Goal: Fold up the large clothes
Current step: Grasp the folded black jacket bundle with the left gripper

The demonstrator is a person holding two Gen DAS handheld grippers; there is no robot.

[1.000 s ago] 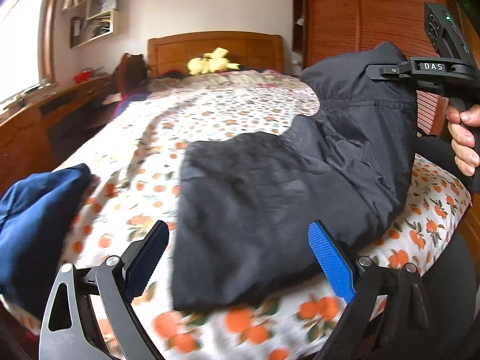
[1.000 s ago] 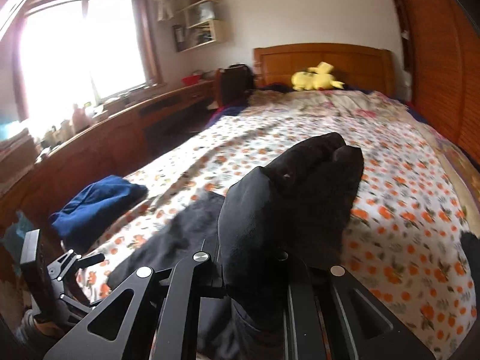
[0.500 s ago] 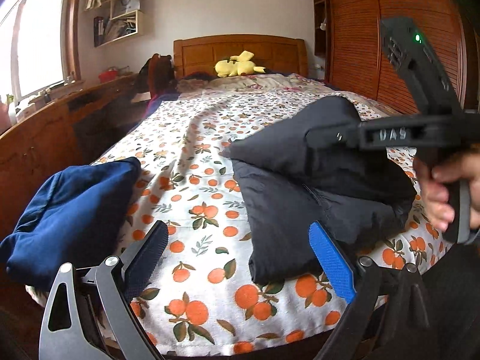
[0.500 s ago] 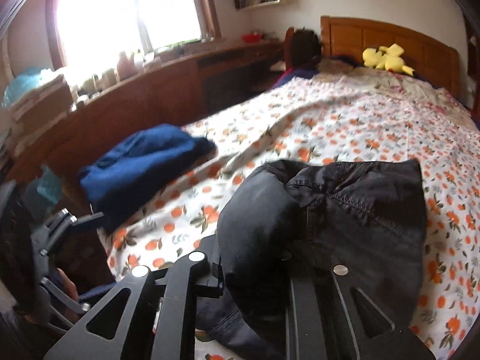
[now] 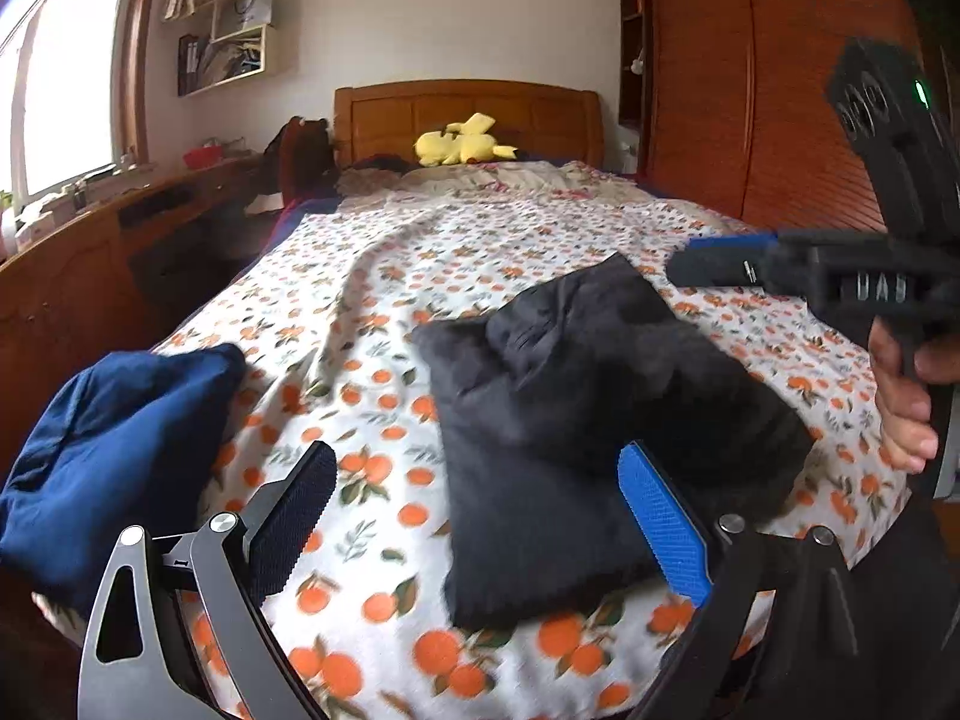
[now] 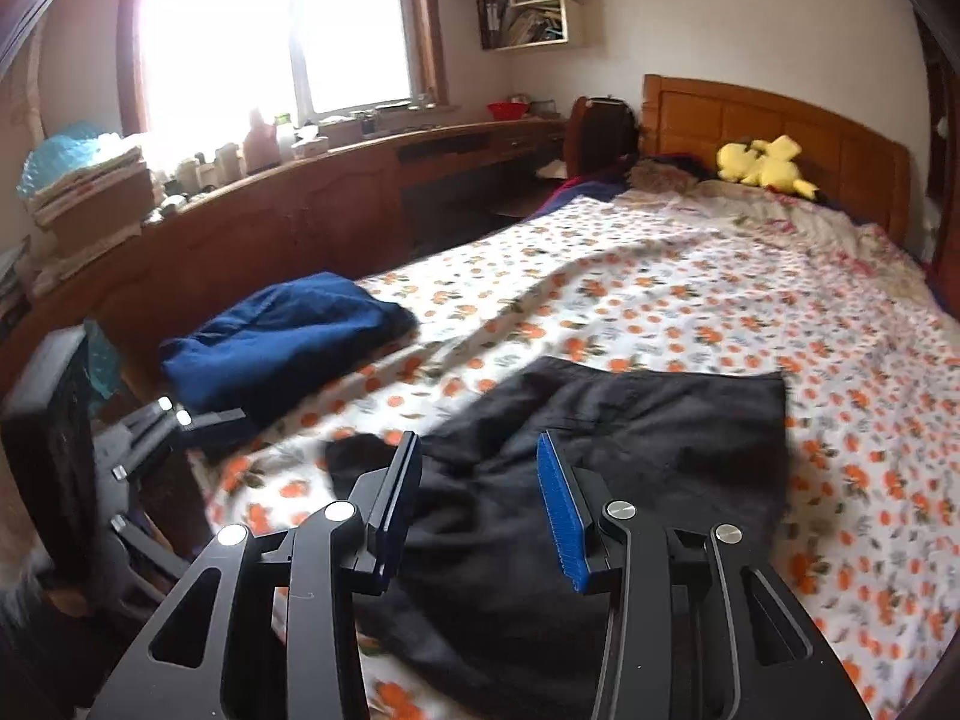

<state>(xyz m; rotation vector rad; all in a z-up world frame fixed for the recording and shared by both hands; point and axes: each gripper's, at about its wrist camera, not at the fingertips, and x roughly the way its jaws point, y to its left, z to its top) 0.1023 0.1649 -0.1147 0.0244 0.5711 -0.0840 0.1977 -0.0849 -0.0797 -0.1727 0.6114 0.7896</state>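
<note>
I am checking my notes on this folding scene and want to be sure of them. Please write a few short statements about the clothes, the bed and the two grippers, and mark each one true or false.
1. The black garment lies folded on the bedspread. True.
2. The right gripper is clamped on the black garment. False: its jaws have just been opening and nothing is between them.
3. The blue garment lies on top of the black one. False: it lies apart, at the bed's window side.
4. The left gripper is open and empty. True.
5. A yellow plush toy sits by the headboard. True.
</note>
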